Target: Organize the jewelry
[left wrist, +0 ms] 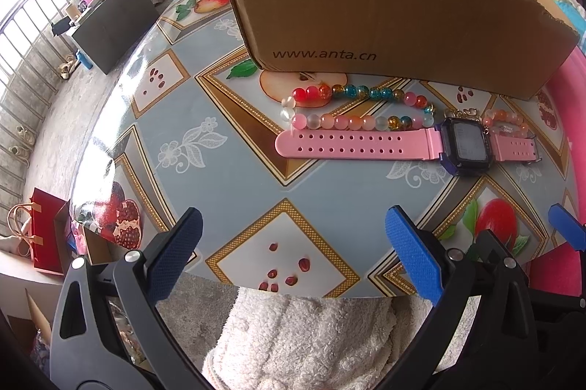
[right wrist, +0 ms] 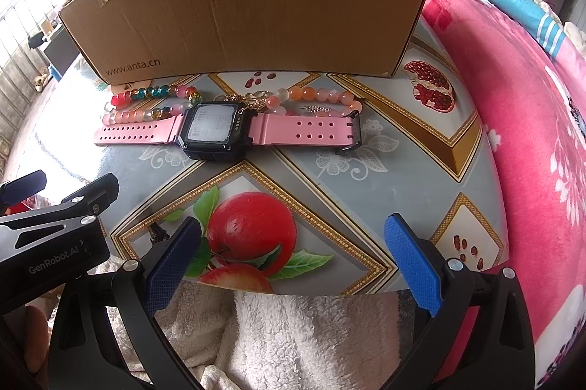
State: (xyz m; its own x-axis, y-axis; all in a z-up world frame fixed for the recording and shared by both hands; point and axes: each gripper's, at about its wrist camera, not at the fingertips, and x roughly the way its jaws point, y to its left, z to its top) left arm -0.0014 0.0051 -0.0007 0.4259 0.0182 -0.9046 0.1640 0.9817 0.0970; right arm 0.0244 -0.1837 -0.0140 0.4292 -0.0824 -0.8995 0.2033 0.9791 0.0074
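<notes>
A pink-strapped watch with a dark square face lies flat on the table, also in the right wrist view. Behind it lies a string of coloured beads, shown in the right wrist view too, with a small gold and silver charm near the watch face. A torn cardboard box stands open behind them, also in the right wrist view. My left gripper is open and empty near the table's front edge. My right gripper is open and empty beside it.
The round table has a fruit-patterned cover. A pink blanket lies on the right. A white fluffy cloth is below the table edge. On the left the floor holds a dark cabinet and a red bag.
</notes>
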